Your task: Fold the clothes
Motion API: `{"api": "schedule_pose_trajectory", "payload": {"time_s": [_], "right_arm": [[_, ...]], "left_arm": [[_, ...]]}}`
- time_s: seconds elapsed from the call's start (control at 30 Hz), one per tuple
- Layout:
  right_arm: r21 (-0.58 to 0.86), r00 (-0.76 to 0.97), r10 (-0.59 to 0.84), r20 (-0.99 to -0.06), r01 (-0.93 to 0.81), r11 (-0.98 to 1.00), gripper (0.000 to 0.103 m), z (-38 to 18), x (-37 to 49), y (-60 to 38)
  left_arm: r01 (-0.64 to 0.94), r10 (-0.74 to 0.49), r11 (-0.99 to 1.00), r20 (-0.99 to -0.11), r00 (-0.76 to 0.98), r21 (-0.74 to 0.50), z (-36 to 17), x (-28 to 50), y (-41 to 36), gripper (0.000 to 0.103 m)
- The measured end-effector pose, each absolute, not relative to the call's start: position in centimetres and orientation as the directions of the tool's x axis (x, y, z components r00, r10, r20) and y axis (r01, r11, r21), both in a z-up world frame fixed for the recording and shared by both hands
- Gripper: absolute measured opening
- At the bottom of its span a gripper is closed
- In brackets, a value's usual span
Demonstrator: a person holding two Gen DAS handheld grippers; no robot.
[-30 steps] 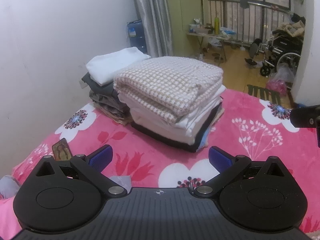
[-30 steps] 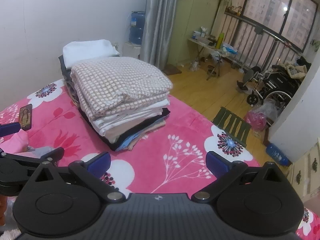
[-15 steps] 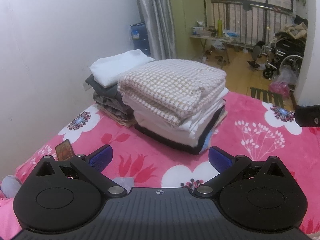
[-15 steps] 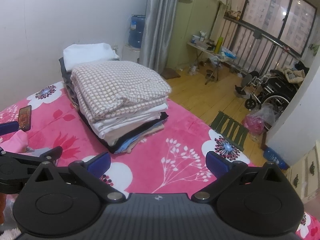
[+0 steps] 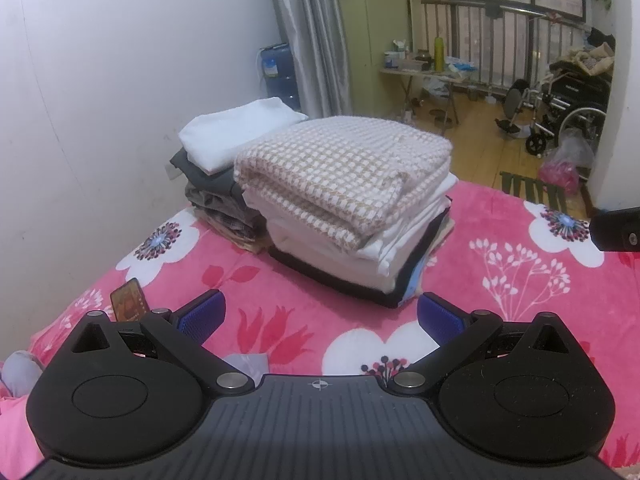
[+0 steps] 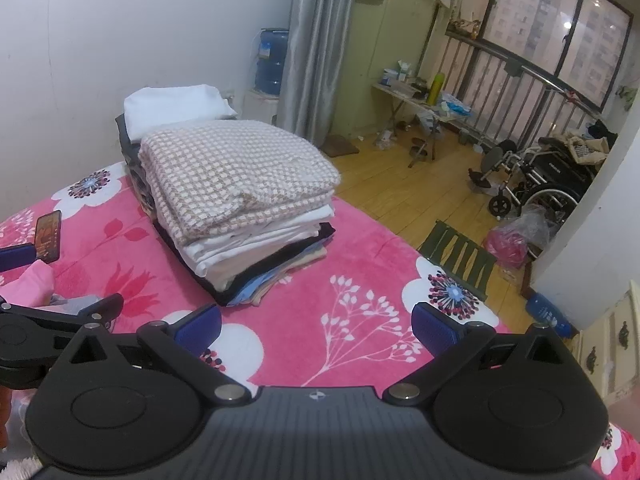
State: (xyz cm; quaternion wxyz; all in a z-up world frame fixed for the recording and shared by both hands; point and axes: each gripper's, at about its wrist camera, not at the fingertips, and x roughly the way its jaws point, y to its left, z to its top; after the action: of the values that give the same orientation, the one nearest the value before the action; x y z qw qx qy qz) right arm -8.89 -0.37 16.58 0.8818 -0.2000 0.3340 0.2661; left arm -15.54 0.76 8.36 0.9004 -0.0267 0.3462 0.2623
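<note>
A stack of folded clothes topped by a beige checked garment [image 5: 344, 168] [image 6: 236, 176] rests on the pink flowered blanket [image 5: 500, 280] [image 6: 352, 272]. Behind it, against the wall, sits a second pile with a white folded piece [image 5: 236, 128] [image 6: 176, 108] on top. My left gripper [image 5: 320, 318] hangs open above the blanket in front of the stack, holding nothing. My right gripper [image 6: 316, 326] is also open and empty, to the right of the stack. The left gripper's body [image 6: 52, 320] shows at the left edge of the right wrist view.
A phone [image 5: 128, 306] [image 6: 48, 236] lies on the blanket at left, near loose pink cloth [image 6: 28, 288]. Beyond the bed are a water jug [image 6: 272, 60], curtain, small cluttered table [image 6: 420, 96], wheelchair [image 6: 548, 176], pink bag [image 6: 508, 244] and a green folding stool [image 6: 460, 256].
Both grippers have drawn back and risen slightly, so the stack sits a little farther off and more of the room shows. Jaws stay open.
</note>
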Motion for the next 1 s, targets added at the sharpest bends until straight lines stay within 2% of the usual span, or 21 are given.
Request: {"api": "schedule_pose_trajectory", "payload": {"time_s": [1.0], "right_arm": [[-0.179, 0.637, 0.335, -0.694, -0.603, 0.777, 0.103, 16.56, -8.82, -0.34]], "left_arm": [[-0.493, 0.461, 0.859, -0.631, 0.624, 0.139, 8.44, -15.5, 0.71, 0.103]]}}
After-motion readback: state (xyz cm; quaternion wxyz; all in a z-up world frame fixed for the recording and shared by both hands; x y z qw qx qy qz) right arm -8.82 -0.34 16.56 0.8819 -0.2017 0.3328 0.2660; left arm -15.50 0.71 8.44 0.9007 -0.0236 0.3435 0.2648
